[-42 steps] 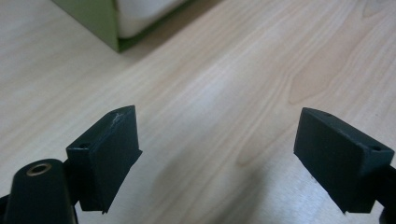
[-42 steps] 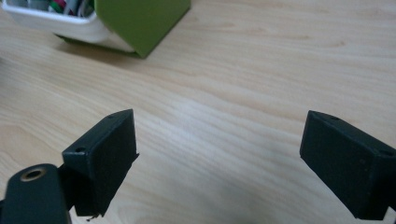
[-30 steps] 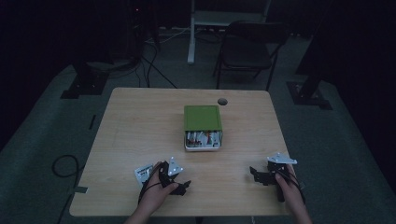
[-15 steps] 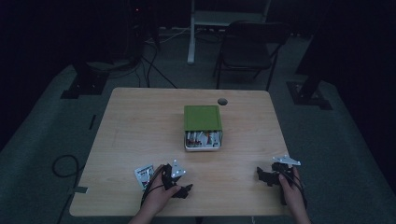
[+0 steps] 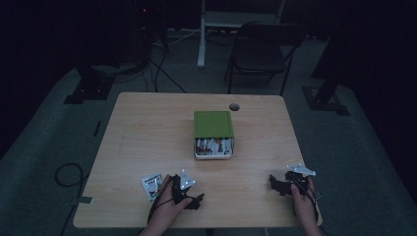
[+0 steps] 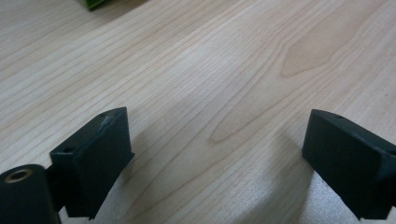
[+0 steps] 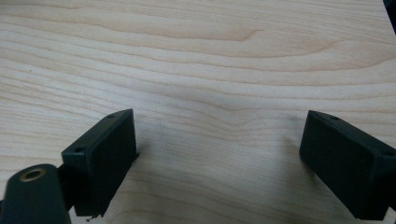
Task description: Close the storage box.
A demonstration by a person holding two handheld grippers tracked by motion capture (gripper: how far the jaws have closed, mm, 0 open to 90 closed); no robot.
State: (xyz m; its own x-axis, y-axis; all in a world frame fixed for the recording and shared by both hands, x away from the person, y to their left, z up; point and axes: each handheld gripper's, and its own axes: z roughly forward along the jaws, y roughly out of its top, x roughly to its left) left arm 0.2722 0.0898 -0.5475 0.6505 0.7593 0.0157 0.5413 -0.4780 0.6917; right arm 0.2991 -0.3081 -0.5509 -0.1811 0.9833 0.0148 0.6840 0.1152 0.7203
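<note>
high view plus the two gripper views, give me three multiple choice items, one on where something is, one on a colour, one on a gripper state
1. Where does the small packet lie?
A. On top of the box
B. On the table beside the left gripper
C. Under the chair

2. What colour is the lid of the box?
A. Green
B. Red
C. White

3. How do the jaws of the right gripper stand?
A. Shut on a packet
B. Shut on nothing
C. Wide apart over bare wood

Answers:
1 B, the packet rests on the table just beside the left gripper.
2 A, the high view shows a green top.
3 C, the right gripper view shows both jaws spread with only tabletop between them.
</note>
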